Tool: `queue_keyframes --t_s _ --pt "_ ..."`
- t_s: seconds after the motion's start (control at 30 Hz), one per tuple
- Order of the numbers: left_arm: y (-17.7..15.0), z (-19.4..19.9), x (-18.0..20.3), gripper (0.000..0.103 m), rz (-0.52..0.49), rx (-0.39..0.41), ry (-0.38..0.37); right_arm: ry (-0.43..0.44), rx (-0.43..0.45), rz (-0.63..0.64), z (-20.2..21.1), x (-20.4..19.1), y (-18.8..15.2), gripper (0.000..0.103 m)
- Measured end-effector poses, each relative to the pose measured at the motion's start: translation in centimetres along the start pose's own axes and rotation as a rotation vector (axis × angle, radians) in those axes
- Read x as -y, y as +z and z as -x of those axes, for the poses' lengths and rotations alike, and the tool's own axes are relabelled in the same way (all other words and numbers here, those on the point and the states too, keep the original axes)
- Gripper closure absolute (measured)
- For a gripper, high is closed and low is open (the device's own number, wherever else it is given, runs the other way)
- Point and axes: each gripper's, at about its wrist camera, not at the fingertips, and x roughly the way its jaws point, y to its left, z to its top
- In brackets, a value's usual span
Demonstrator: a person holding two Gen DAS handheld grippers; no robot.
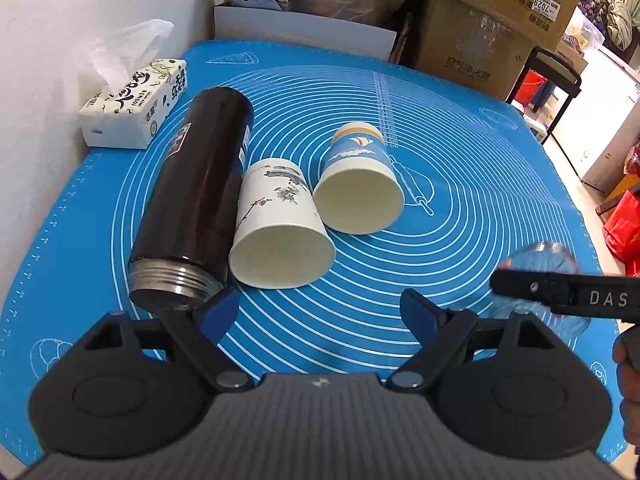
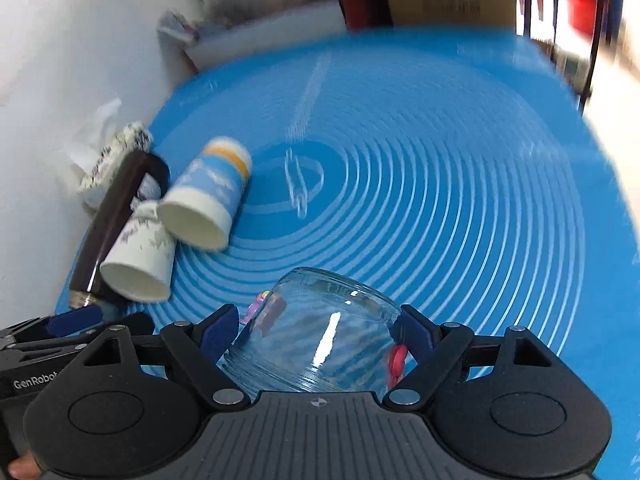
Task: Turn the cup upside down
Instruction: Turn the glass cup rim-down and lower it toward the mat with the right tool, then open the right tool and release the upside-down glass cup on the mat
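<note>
— Where's the cup?

— The glass (image 2: 316, 332) sits between my right gripper's (image 2: 318, 330) fingers, pinched at its sides, tipped, base pointing away over the mat (image 2: 440, 200).

— The left?

— My left gripper (image 1: 318, 312) is spread wide, empty, near the flask (image 1: 192, 196).

— Risks?

— Slick glass on two small pads: I judge it could slip mid-turn, or swing into the paper cups (image 2: 172, 236).

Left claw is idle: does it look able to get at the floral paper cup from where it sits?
Probably yes. The left claw is open, and the floral paper cup lies on its side just ahead with bare mat between. The black thermos lying close along the cup's left side may crowd one finger.
</note>
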Motion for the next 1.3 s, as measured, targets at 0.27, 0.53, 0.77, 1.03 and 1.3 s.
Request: queue_keyframes --t_s 0.27,0.53,0.77,1.03,1.3 --pt "-0.6 0.2 0.2 0.016 0.004 0.02 -0.003 -0.241 0.333 0.25 0.2 -1.7 -3.2 0.019" --pt "-1.0 0.4 0.3 0.016 0.004 0.044 0.005 -0.406 0.534 0.378 -1.4 -1.9 -7.5 0.019" --pt "-1.8 0.4 0.4 0.016 0.009 0.03 -0.005 -0.404 0.525 0.342 -1.0 -1.7 -7.8 0.021" --pt "-2.7 0.6 1.0 0.016 0.004 0.016 -0.014 -0.381 0.459 0.339 -0.8 -1.8 -9.0 0.021" --pt "-4.5 1.8 2.1 0.016 -0.035 0.067 0.015 -0.343 0.476 0.288 1.5 -1.4 -9.7 0.014"
